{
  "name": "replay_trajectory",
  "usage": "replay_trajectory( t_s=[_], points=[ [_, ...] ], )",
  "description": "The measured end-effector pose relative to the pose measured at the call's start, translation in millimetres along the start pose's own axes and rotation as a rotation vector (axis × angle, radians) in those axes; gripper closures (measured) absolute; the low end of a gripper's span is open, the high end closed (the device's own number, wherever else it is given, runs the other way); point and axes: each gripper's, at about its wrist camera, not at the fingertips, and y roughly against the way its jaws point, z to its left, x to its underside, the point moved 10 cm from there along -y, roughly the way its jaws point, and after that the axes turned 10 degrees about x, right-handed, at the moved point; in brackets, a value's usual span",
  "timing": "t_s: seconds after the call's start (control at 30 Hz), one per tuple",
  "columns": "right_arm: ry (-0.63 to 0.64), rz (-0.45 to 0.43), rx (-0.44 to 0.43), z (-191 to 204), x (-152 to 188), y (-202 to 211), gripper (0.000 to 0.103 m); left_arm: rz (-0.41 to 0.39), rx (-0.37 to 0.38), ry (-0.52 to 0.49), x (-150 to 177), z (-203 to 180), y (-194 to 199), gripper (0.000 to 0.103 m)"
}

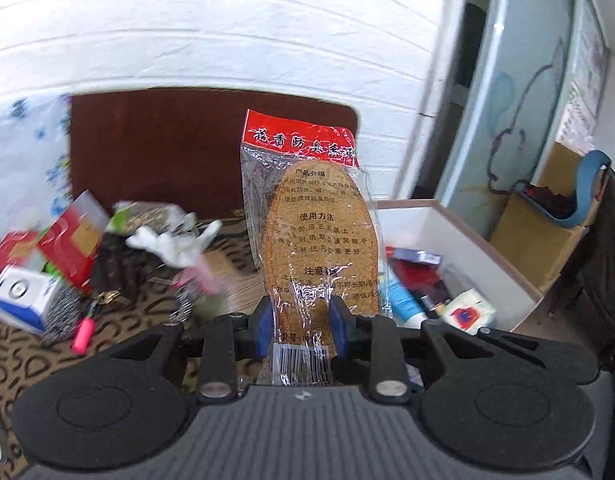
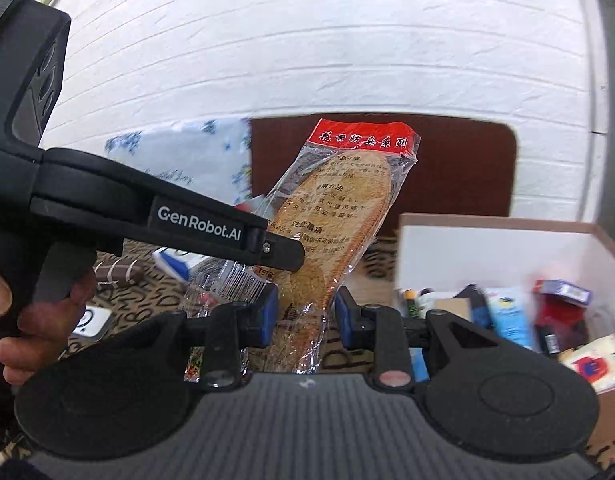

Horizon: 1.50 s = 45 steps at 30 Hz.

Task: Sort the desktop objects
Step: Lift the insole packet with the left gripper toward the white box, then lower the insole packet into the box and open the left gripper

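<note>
One packaged insole (image 1: 315, 236), one white box (image 1: 459, 224) at table's right edge, one pink marker (image 1: 82, 334), two grippers.

Both cameras ride low behind their own gripper fingers and face forward toward the white painted brick wall (image 1: 211, 36), so the black linkages fill the bottom of each frame. The left wrist view looks almost straight along the clear-wrapped tan insole packet with the red header (image 1: 315, 232), very near it, with the white open-topped cardboard box (image 1: 463, 232) off to its right. The right wrist view sits just beside (slightly to the right, it seems), seeing the same packet (image 2: 339, 216) tilted, the same box (image 2: 487, 256) and the dark brown rounded board (image 2: 467, 168) against the wall.
</note>
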Motion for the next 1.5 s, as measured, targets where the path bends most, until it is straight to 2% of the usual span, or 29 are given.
replay_trajectory(
  t_s=[0.3,0.57,0.77,0.97,1.1,1.2,1.33,1.4,1.43,1.5],
  points=[
    [-0.019,-0.022,0.129,-69,-10,2,0.073,0.007,0.101,-0.042,-23,-51,-49,0.073],
    [-0.025,0.018,0.198,-117,5,-14,0.073,0.049,0.143,-0.039,-18,-69,-97,0.073],
    [-0.024,0.067,0.184,-130,14,-42,0.073,0.102,0.15,0.031,-8,-56,-127,0.074],
    [0.009,0.177,0.153,-115,35,-65,0.073,0.179,0.118,0.053,11,-41,-145,0.073],
    [0.018,0.232,0.156,-113,47,-78,0.073,0.184,0.095,-0.008,14,-40,-147,0.073],
    [0.021,0.258,0.161,-113,49,-84,0.073,0.184,0.095,-0.036,14,-40,-148,0.067],
    [0.037,0.298,0.15,-108,51,-84,0.073,0.188,0.117,-0.095,18,-50,-146,0.045],
    [0.028,0.317,0.141,-108,53,-84,0.072,0.178,0.117,-0.1,18,-51,-145,0.038],
    [0.023,0.329,0.136,-109,55,-85,0.072,0.171,0.117,-0.097,18,-51,-145,0.03],
    [0.016,0.338,0.131,-108,58,-86,0.072,0.16,0.133,-0.082,16,-51,-144,0.025]
  ],
)
